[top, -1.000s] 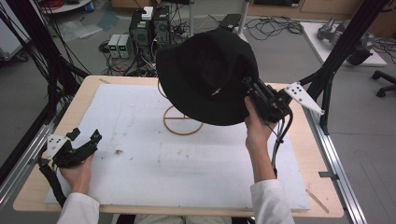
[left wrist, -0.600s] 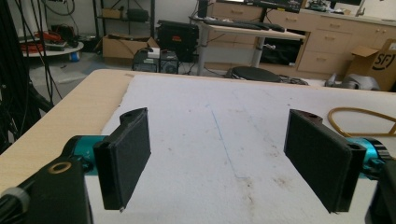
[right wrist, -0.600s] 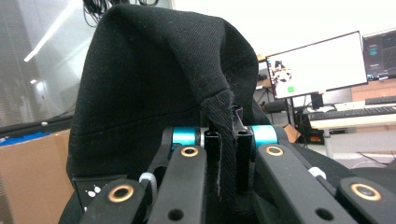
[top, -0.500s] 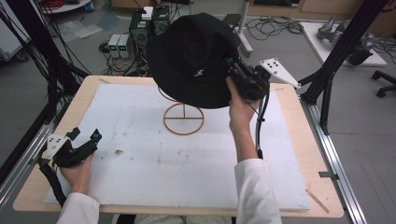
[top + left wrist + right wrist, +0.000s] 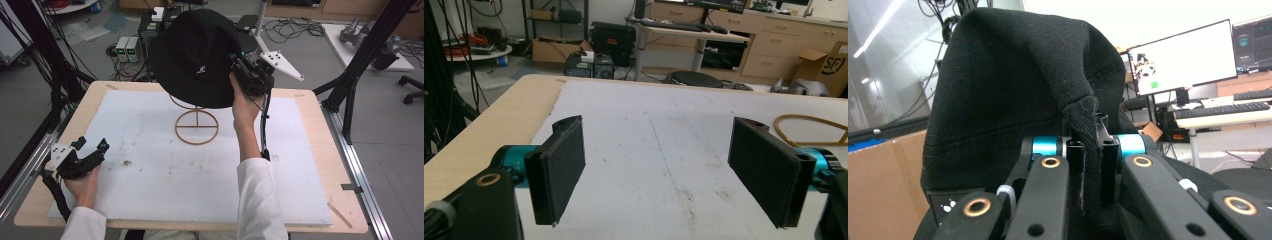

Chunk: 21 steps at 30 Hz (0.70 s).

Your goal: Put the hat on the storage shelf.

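since the earlier frame the right gripper (image 5: pixel 239 64) had carried the black hat (image 5: pixel 197 55) left and farther back, so it hung above the tan wire stand (image 5: pixel 196 122) near the desk's far edge. its fingers (image 5: pixel 1075 165) were clenched on the hat's brim, the fabric pinched between them and the crown rising ahead. the left gripper (image 5: pixel 90 150) had stayed at the near left corner of the desk (image 5: pixel 310 200), resting low over the white mat (image 5: pixel 165 180), its fingers (image 5: pixel 561 167) spread wide and released, grasping nothing.
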Each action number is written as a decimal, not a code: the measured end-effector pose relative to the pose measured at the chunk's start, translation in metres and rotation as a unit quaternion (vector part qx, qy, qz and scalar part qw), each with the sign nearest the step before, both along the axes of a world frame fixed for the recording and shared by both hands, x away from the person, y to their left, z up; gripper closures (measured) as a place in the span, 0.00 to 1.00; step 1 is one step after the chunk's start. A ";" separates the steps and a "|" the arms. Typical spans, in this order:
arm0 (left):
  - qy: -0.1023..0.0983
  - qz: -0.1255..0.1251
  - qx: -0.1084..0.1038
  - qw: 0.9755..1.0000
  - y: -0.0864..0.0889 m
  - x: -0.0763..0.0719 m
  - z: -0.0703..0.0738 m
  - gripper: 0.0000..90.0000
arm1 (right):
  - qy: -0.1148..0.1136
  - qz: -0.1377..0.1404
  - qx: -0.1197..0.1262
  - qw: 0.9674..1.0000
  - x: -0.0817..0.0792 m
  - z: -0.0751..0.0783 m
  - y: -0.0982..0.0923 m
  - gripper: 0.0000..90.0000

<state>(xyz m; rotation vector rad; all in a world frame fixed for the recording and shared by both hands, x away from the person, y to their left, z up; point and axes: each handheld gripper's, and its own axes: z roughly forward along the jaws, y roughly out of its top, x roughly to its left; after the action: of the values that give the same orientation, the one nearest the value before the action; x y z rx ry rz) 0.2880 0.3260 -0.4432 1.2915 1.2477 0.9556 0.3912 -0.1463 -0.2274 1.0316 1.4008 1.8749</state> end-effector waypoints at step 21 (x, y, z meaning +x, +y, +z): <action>0.001 0.001 0.003 1.000 0.000 0.000 0.000 0.26 | 0.054 0.032 -0.050 0.997 0.013 -0.025 0.020 0.96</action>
<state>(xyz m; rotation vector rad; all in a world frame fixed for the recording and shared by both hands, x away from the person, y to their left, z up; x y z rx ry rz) 0.2876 0.3258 -0.4431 1.2963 1.2486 0.9596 0.4041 -0.1263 -0.2527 1.0624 1.5911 1.7973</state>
